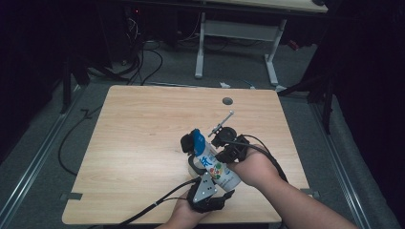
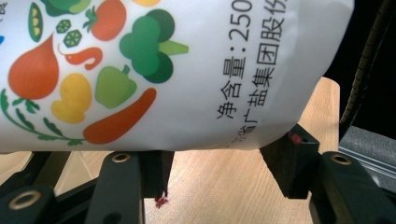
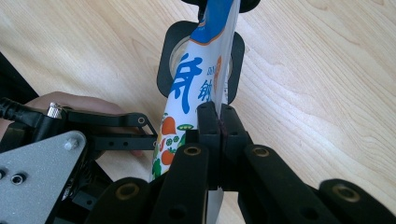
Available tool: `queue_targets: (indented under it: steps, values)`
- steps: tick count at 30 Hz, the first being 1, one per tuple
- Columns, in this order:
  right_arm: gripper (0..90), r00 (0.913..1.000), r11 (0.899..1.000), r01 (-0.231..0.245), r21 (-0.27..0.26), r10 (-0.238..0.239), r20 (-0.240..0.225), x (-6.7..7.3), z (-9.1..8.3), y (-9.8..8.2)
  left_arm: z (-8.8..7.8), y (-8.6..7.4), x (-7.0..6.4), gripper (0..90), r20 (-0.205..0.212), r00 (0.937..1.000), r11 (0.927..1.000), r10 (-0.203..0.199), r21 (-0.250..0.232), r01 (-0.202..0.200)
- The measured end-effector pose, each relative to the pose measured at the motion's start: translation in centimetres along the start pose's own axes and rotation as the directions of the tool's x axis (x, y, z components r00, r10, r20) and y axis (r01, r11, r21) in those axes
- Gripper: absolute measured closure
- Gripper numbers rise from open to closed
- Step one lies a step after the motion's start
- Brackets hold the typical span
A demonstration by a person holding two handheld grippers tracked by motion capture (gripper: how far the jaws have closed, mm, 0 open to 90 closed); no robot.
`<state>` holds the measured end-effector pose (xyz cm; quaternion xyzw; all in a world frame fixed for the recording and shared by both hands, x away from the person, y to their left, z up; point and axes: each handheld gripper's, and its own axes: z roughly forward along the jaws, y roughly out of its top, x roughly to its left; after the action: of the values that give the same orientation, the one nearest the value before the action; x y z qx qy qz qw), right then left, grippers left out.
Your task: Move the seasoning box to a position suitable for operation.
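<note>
— White plastic pouch printed with vegetables and blue characters [image 1: 216, 167], that's what both tools are on. It's held up off the pale wooden table [image 1: 143, 143], tilted, its blue top end [image 1: 198, 140] pointing away from the person.

— Who has which part?

— The left gripper [image 1: 212, 191] has its black jaws astride the lower, fat end of the pouch [image 2: 187, 70]; from the left gripper view the pads sit close against the bag's underside, though I can't tell how hard they press. The right gripper [image 3: 217, 126] has its jaws pinched tight together on the thin side seam of the pouch [image 3: 196, 93].

— And underneath?

— In the right gripper view, a black square holder with a round clear opening [image 3: 175, 51] sits on the table just below the pouch's top end.

— So which step is this?

— I'd judge it's the lining-up: the bag is steadied between two holds, aimed at that opening, nothing pouring that I can see.

— Next move?

— Probably tipping or opening the top over the holder. That calls for the right pinch to stay firm on the seam, and the left to support without squeezing the soft bag.
</note>
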<state>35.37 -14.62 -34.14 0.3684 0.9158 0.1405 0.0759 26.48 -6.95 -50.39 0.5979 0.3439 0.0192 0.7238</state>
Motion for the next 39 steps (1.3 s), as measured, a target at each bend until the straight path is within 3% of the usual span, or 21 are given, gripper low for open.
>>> queue_targets:
  steps: [39]
  values:
    - [90.0, 1.0000, 1.000, 0.010, -0.004, -0.010, -0.001, 0.15, -0.28, 0.20, -0.04, 0.24, -0.08, 47.9, 0.003, 1.0000, 1.0000, 0.000, -0.009, 0.000]
